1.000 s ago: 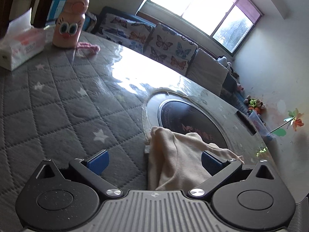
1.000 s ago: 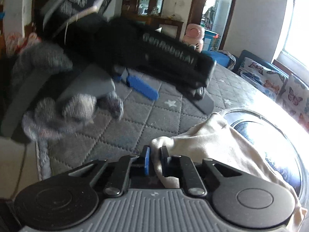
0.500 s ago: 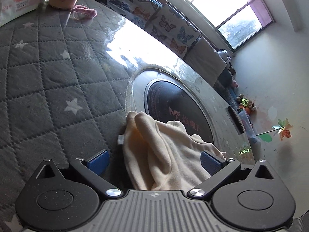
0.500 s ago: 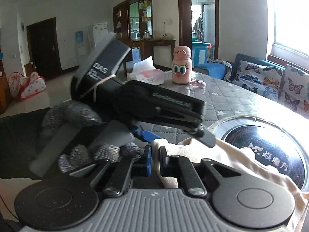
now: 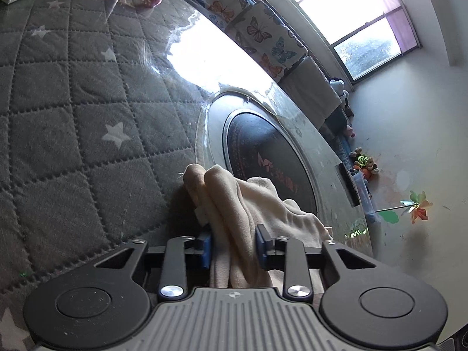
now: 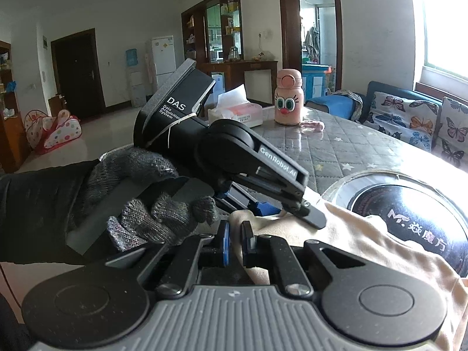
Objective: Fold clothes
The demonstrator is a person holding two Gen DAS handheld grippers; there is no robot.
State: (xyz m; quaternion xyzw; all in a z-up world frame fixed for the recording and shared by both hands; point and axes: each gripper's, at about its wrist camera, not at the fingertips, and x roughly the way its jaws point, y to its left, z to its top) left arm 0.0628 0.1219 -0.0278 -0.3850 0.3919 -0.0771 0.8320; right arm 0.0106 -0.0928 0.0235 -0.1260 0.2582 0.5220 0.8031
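**Q.** Which step of the folding is shown, and where is the garment found?

**A.** A two-point grasp is shown being completed. The cream garment (image 5: 251, 204) is bunched at the near edge of the surface (image 5: 73, 146), partly draped over the round black glass plate (image 5: 263, 158) set into it. In the left wrist view the left tool (image 5: 234, 247) is seen with its blue pads brought in against a thick roll of the cloth; its jaws have just been closing, and the cloth is now pinched between them. In the right wrist view the right tool (image 6: 235, 242) is seen pressed almost together on a thin edge of the same garment (image 6: 365, 239), with the left tool (image 6: 280, 204) at about 12 o'clock from it, held by a gloved hand (image 6: 146, 199).

**Q.** What is called for next?

**A.** A lift and a spreading apart of the two grasped points is judged to be needed, so that the cloth can be laid flat before any fold is made.

**Q.** What materials and shapes are noted?

**A.** The garment is soft, matte and fleecy, gathered in rounded ridges. The surface is covered by a grey quilted mat with diamond stitching and white stars, under a glossy clear sheet. The plate is smooth and reflective.
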